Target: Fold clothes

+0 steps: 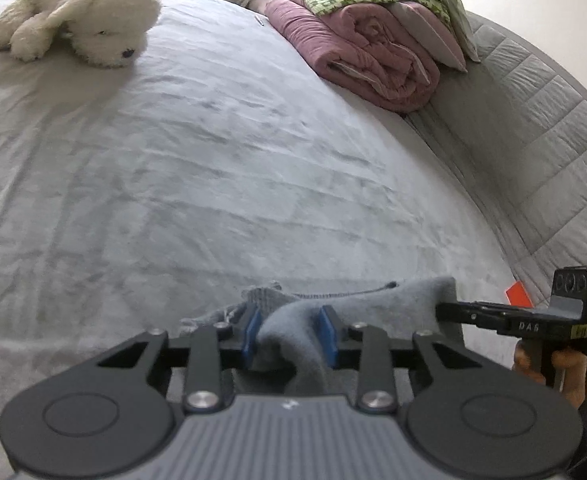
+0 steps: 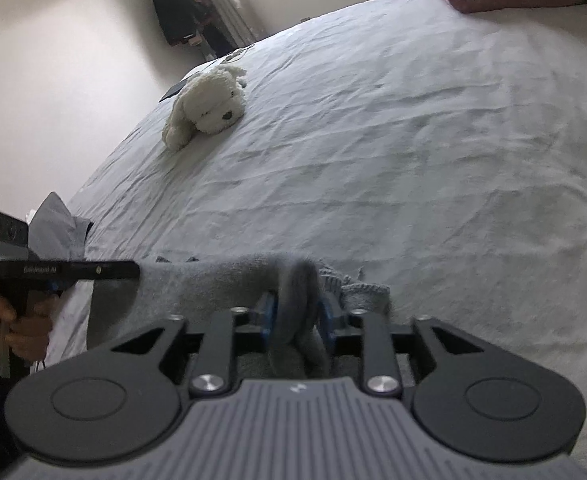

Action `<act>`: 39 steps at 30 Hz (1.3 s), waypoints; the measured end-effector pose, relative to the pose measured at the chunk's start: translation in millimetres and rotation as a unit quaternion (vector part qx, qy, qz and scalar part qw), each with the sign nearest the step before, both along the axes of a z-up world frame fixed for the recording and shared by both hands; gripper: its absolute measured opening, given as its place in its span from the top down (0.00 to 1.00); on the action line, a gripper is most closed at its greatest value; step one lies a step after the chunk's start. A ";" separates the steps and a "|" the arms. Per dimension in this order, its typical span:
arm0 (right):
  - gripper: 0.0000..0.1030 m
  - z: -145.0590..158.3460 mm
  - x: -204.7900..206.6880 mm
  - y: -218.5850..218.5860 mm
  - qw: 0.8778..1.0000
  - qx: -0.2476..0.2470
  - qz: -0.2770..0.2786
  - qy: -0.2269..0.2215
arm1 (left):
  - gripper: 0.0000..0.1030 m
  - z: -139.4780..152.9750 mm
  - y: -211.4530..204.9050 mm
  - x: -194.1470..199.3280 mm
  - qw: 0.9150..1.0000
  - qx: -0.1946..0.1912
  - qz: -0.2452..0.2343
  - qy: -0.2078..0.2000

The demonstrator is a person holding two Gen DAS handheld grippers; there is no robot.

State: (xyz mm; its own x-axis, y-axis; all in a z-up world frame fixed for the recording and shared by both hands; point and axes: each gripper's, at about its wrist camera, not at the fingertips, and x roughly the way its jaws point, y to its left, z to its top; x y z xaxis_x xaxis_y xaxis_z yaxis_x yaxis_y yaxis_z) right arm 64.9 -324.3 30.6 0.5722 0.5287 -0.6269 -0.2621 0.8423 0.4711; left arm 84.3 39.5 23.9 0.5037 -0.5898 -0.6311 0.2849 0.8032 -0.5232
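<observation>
Left tongs (image 1: 289,330) are closed on a bunched fold of the grey garment (image 1: 413,296). Right tongs (image 2: 296,314) are likewise closed on the same garment, which is stretched between them just above the bed (image 1: 213,168). A plush dog (image 2: 209,106) lies well apart.

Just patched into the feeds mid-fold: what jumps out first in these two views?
Both grippers, left and right, have their jaws shut on one grey garment, held low at the near edge of the bed. A white plush dog lies far across the sheet, and a rolled pink quilt sits by the headboard.
</observation>
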 end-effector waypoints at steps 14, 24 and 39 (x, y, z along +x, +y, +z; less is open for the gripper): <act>0.87 10.5 -2.3 0.9 1.000 0.011 -0.020 -0.022 | 0.87 24.1 -8.2 -11.0 0.997 0.020 0.010 -0.072; 0.87 -5.3 5.8 5.1 0.998 -0.011 -0.067 -0.003 | 0.86 -3.2 -21.6 2.6 0.992 0.088 0.045 -0.073; 0.88 -6.7 -4.4 11.7 0.995 -0.049 -0.090 -0.004 | 0.86 -8.3 -39.5 -4.3 0.982 0.125 0.056 -0.127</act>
State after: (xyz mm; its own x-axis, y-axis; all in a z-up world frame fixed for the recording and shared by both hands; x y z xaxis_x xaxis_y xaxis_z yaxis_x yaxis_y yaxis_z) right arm 60.5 -312.7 23.9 0.6570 0.3541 -0.6656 -0.1059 0.9175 0.3835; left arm 79.9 0.1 15.6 0.7164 -0.3639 -0.5953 0.2832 0.9314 -0.2285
